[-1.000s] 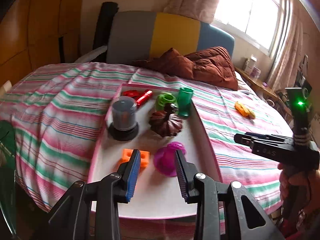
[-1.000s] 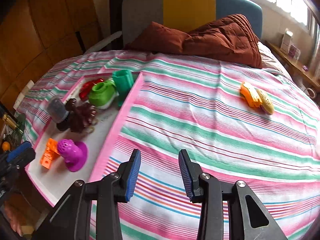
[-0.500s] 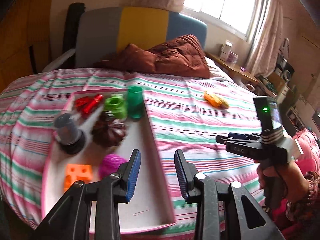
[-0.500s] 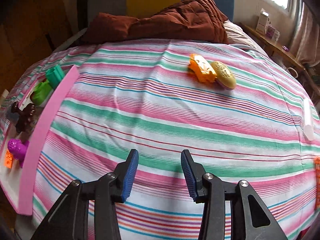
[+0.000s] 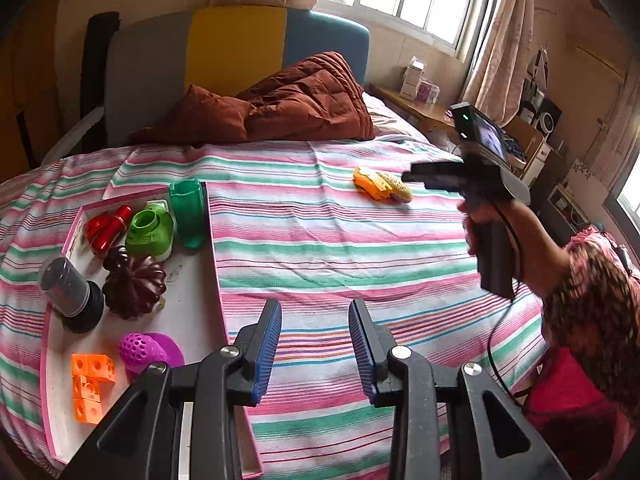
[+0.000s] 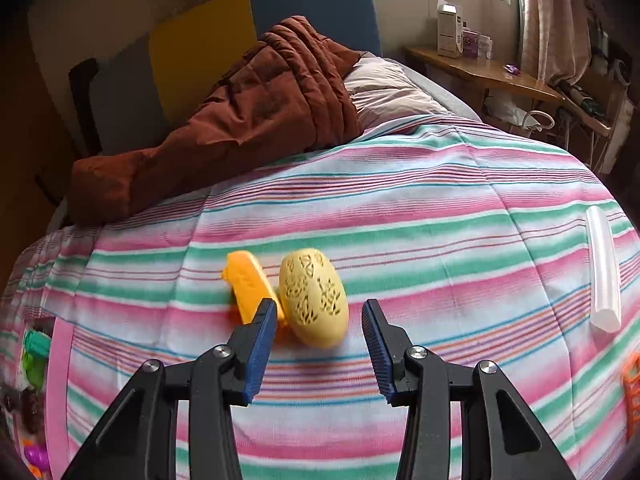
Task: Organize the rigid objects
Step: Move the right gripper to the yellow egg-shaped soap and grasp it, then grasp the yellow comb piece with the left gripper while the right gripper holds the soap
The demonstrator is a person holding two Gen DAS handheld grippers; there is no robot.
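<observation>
Yellow egg-shaped toy lies just beyond the empty right hand-held gripper.

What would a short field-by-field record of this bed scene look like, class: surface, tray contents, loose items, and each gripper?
surface: striped pink, green and white bedspread
tray: flat white tray with pink rim, lying on the bedspread's left part
tray contents: orange block cluster, purple perforated toy, dark brown ribbed pumpkin shape, green cup
loose items: orange plastic piece and yellow perforated egg shape, side by side on the bedspread
left gripper: open, empty
right gripper: open, empty, just short of the egg shape
</observation>
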